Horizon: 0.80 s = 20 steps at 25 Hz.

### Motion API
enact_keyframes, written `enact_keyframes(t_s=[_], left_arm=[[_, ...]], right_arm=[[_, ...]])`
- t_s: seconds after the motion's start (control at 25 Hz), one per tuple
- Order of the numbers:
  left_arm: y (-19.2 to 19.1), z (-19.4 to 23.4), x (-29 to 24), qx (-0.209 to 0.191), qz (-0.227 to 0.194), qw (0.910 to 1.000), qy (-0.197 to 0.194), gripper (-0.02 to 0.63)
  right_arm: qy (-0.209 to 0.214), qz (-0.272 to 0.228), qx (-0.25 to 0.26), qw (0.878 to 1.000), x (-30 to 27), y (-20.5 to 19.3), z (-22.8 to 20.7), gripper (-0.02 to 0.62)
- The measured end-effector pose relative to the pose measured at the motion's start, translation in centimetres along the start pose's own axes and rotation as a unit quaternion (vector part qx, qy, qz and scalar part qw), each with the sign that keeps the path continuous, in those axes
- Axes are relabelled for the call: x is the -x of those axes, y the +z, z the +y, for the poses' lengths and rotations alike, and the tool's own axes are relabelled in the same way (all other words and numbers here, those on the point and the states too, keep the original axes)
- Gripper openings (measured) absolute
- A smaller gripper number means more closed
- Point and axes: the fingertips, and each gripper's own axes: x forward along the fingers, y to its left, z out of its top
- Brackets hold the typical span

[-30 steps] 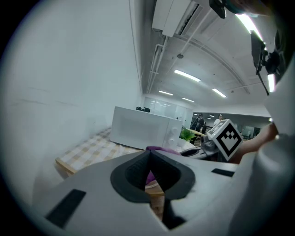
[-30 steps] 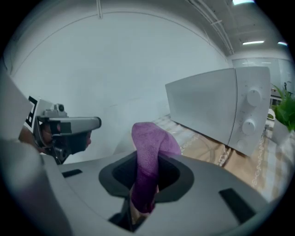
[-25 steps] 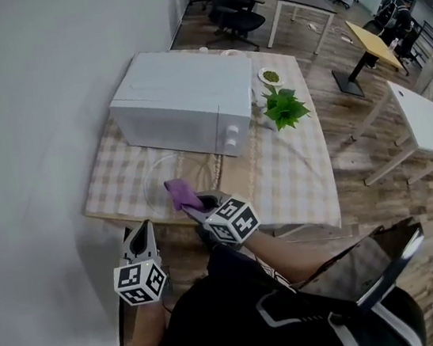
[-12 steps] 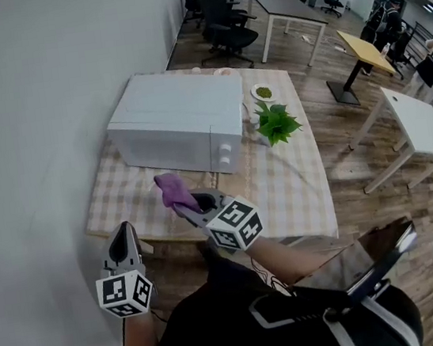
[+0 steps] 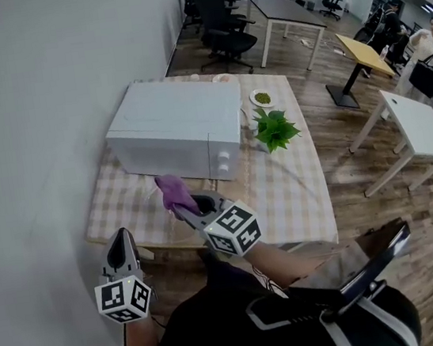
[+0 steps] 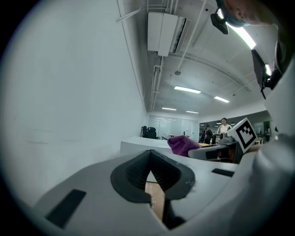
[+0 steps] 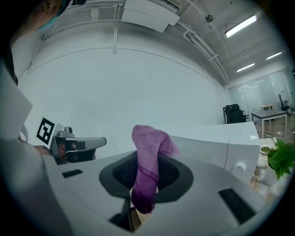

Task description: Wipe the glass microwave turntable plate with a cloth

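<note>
right gripper [image 5: 193, 210] is clamped on a crumpled purple cloth [image 5: 173, 190], held up over the near edge of the checked table [image 5: 291, 190], just before the white microwave [image 5: 174, 130]. left gripper [image 5: 120, 239], jaws closed on nothing, sits lower and nearer than a second ago.

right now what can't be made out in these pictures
Glass turntable plate: not discernible in any view; in the head view the purple cloth and right hand-held gripper cover part of the table.
Small dish contents: head view, too small.
Microwave interior: hidden by its closed casing.
</note>
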Motion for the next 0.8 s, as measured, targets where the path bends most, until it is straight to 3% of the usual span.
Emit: enact_keyframes(t_s=[0.36, 0.8], left_arm=[[0.5, 0.9, 0.0, -0.014, -0.014, 0.9995, 0.024, 0.008], [0.6, 1.7, 0.2, -0.011, -0.012, 0.9997, 0.016, 0.008]], right_arm=[[-0.008, 0.002, -0.003, 1.000, -0.4, 0.1, -0.8, 0.080], [-0.003, 0.001, -0.003, 1.000, -1.3, 0.3, 0.0, 0.080]])
